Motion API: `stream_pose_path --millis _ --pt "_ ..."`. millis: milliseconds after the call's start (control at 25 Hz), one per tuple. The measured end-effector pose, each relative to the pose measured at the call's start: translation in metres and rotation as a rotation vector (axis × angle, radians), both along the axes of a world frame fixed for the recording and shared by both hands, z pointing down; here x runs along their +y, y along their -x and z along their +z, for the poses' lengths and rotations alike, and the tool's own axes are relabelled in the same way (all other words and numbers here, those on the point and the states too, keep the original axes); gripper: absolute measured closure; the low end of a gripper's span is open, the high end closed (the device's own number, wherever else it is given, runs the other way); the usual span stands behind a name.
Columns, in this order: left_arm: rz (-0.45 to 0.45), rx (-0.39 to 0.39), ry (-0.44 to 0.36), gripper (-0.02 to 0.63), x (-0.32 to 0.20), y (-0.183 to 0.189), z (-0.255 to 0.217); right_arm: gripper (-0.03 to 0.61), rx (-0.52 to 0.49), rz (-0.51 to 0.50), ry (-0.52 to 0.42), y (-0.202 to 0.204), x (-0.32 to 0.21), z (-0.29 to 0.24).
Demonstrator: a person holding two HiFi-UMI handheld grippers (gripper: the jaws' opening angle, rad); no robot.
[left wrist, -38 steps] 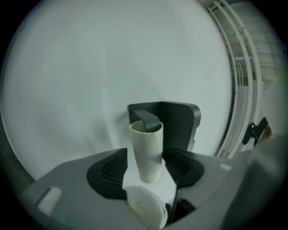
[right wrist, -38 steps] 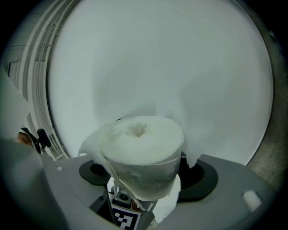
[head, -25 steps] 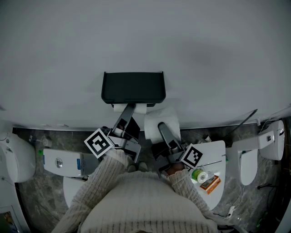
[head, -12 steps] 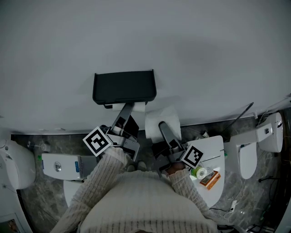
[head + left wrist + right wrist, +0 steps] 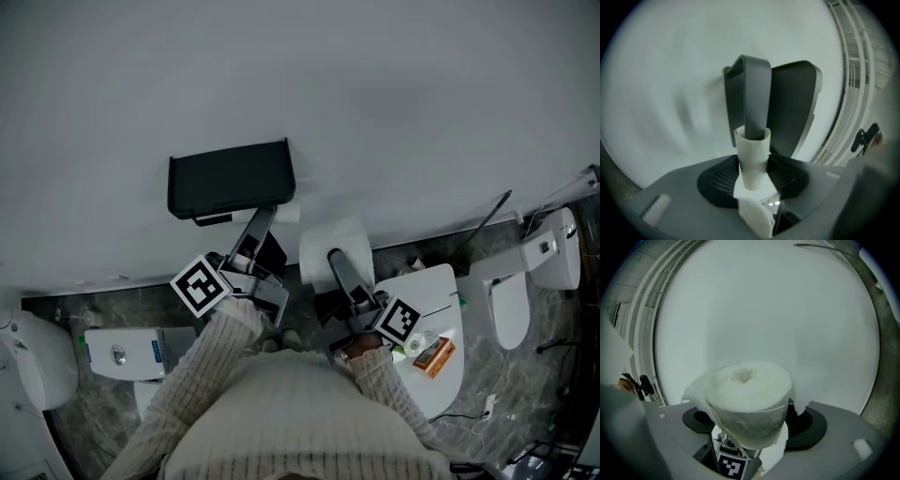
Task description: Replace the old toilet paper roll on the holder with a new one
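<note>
The black holder (image 5: 230, 178) is fixed to the grey wall. My left gripper (image 5: 270, 214) is shut on the old roll's bare tube (image 5: 287, 214), just under the holder's right end. In the left gripper view the pale tube (image 5: 752, 159) stands on end, and the holder's dark bar (image 5: 751, 93) seems to reach into its far mouth, with the black holder (image 5: 797, 108) beside it. My right gripper (image 5: 332, 258) is shut on the full new roll (image 5: 319, 246), held to the right of the holder. The new roll (image 5: 747, 399) fills the right gripper view and hides the jaws.
A white rounded surface (image 5: 441, 300) at the lower right carries a green tape roll (image 5: 412, 345) and an orange box (image 5: 433, 356). White toilets (image 5: 511, 309) stand on the stone floor at both sides. A white box (image 5: 122, 354) lies at the lower left. A thin dark rod (image 5: 487, 220) leans on the wall.
Both grippers have slid right along the wall. The old tube has gone from under the holder's middle to its right end. The new roll has stayed in the right gripper.
</note>
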State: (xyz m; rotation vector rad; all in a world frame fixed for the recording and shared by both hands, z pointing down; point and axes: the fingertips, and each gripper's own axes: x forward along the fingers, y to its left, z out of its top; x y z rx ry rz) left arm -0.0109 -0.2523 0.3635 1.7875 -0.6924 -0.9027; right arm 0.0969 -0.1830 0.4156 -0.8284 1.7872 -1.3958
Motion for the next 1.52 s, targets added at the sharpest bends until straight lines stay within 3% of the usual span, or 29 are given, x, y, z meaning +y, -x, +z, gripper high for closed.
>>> stream_pose_path --millis 960,1520 --pt "0.201 0.036 0.024 0.436 0.013 -0.07 0.005 0.163 0.005 0.19 -0.007 -0.053 0.028 -0.008" --pt "0.24 0.017 0.055 0.436 0.031 -0.074 0.02 0.163 -0.002 0.26 0.006 -0.063 0.046 -0.007"
